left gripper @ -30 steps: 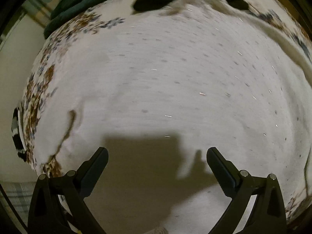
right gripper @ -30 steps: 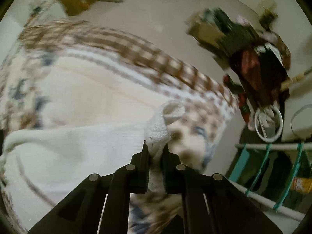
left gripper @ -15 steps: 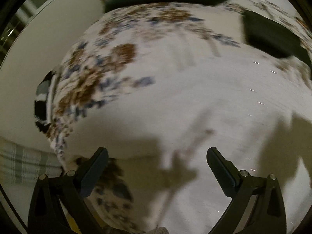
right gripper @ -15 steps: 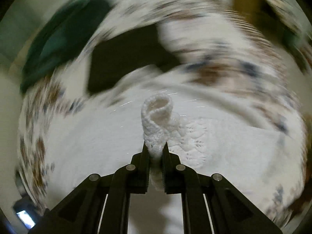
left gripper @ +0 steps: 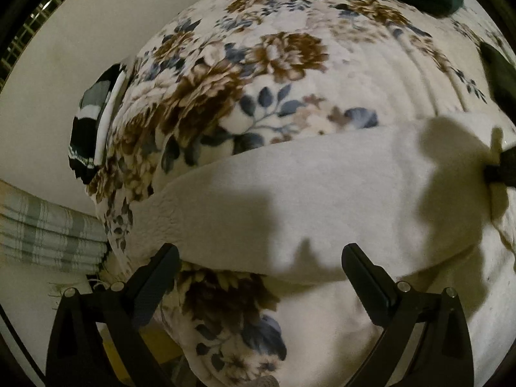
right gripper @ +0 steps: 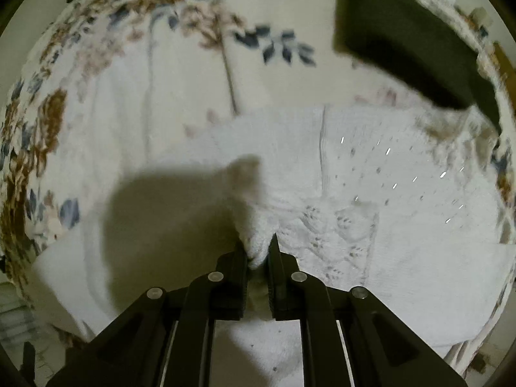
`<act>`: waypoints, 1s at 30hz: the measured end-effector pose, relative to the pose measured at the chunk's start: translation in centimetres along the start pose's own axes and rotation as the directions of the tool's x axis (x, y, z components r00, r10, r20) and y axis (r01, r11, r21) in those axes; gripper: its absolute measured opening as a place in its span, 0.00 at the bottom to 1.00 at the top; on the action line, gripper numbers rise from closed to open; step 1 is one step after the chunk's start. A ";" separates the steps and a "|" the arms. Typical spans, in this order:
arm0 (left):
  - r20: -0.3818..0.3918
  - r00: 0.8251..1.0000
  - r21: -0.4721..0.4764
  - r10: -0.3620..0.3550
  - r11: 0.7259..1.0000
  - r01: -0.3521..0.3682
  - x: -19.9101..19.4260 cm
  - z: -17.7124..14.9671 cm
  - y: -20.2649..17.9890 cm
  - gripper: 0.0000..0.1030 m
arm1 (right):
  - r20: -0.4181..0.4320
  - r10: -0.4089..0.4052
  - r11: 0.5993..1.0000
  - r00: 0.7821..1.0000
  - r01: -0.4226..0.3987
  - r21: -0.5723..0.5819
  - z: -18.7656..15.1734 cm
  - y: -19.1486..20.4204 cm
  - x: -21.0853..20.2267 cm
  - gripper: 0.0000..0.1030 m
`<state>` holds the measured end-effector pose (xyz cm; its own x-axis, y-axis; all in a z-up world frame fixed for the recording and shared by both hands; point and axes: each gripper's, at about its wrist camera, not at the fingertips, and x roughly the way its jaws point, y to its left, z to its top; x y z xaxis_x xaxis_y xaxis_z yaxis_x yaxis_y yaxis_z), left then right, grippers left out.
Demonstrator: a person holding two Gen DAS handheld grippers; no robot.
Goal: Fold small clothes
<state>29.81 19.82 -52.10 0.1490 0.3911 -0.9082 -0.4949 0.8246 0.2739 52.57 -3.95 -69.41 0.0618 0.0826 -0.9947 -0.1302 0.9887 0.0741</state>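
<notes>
Two narrow jaws of the right gripper [right gripper: 259, 251], just easing apart, pinch a bunched corner of the white knit garment [right gripper: 371, 193] spread leftward across the floral blanket [left gripper: 258, 74], while only the left view shows the left gripper [left gripper: 258, 258] spread empty over its near folded edge.

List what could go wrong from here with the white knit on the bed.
1. The right gripper is opening with a bunched fold of the white knit garment between its fingers; the fold may spring back.
2. The left gripper is open and holds nothing, so the garment's near edge is unpinned on the floral blanket.
</notes>
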 end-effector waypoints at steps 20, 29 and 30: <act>-0.160 0.889 -0.646 -0.430 0.726 0.235 11.1 -4.0 18.4 0.98 | -0.018 0.035 0.914 0.999 -0.025 0.406 -10.0 -16.8 -4.4 0.62; -0.076 0.937 -0.799 -0.342 0.583 0.148 14.9 -2.8 20.8 0.12 | -0.020 -0.050 0.930 0.999 0.054 0.364 -9.8 -15.6 -3.5 0.62; -0.085 0.948 -0.784 -0.308 0.607 0.127 14.7 -2.2 20.7 0.10 | -0.021 -0.057 0.930 0.998 0.061 0.363 -9.7 -15.7 -3.5 0.62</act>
<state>19.88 41.74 -60.45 0.2211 0.0819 -0.9718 -0.9529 0.2302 -0.1974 44.76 -20.96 -67.80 0.0488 0.0233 -0.9985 0.2414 0.9698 0.0345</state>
